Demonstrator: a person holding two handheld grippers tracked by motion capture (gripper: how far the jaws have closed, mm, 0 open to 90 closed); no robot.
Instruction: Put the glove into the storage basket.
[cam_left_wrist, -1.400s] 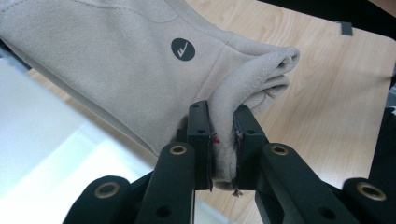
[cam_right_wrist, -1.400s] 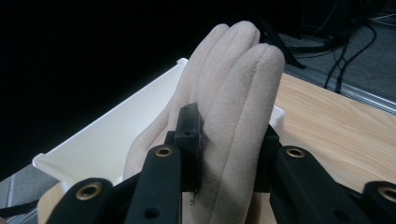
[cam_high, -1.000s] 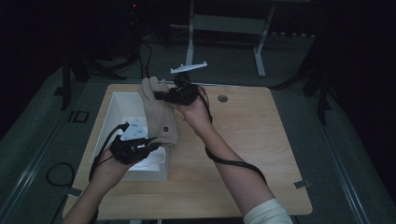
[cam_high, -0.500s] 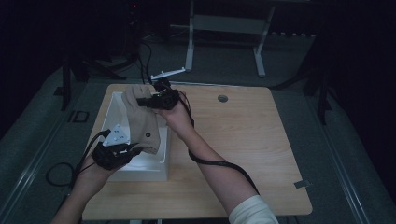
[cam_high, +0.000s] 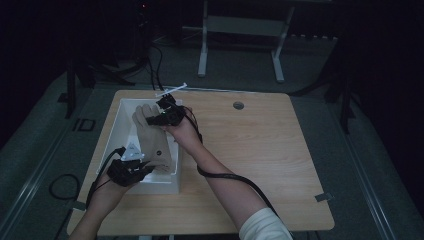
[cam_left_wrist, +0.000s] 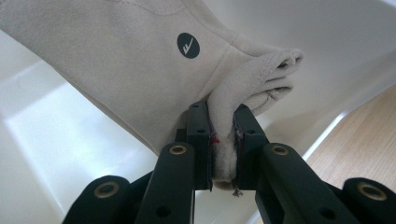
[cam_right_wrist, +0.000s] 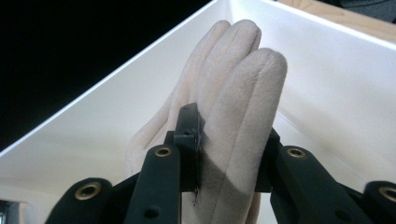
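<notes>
Dark floor goes all around our wooden table (cam_high: 260, 150). We see a white box (cam_high: 165, 182) sitting on the left part of it. Over the box we hold a tan glove (cam_high: 152, 140) stretched between our two tools. Our left gripper (cam_high: 137, 167) is squeezed tight on the glove's cuff end (cam_left_wrist: 224, 135). Our right gripper (cam_high: 157, 117) is pinched on the glove fingers (cam_right_wrist: 233, 93). A round dark logo (cam_left_wrist: 188, 45) sits on the glove.

Location: a dim lab or studio workspace. Indicators: a wooden table (cam_high: 260, 150) with a cable grommet (cam_high: 238, 105), cables on grey floor (cam_high: 320, 65), and metal stand legs (cam_high: 240, 40).
</notes>
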